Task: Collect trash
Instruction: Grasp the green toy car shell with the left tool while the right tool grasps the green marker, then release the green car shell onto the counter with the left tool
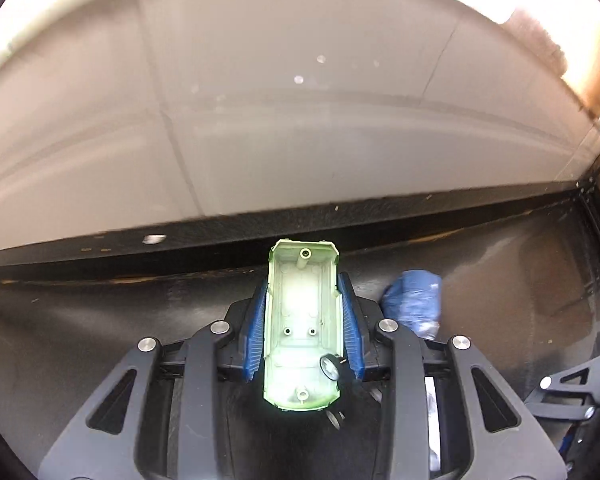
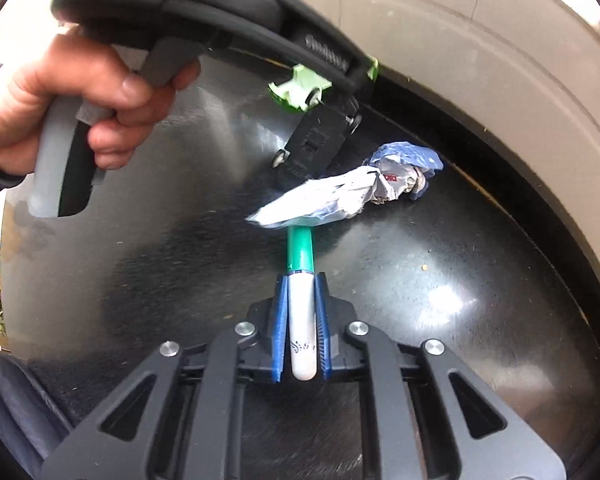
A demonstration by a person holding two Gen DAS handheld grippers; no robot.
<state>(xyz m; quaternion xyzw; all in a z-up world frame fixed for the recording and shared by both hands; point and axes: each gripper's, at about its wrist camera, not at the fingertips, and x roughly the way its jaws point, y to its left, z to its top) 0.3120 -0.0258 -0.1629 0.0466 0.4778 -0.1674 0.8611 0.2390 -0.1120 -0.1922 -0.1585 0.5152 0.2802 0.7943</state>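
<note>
My left gripper (image 1: 303, 280) is shut on a pale green toy car shell (image 1: 300, 328), hollow side up, with a loose black wheel (image 1: 331, 367) on it, held above a black surface. The shell also shows in the right wrist view (image 2: 298, 90), in the left gripper held by a hand (image 2: 60, 96). My right gripper (image 2: 301, 280) is shut on a white marker with a green cap (image 2: 300, 304). The cap tip touches a crumpled blue and white wrapper (image 2: 356, 190) on the black surface. The wrapper also shows in the left wrist view (image 1: 414, 300).
A black toy car chassis (image 2: 314, 144) hangs or lies below the green shell. The black surface (image 2: 440, 280) ends at a raised dark rim (image 1: 340, 220). Beyond it is a grey tiled floor (image 1: 280, 100). A cardboard box (image 1: 596, 80) stands at far right.
</note>
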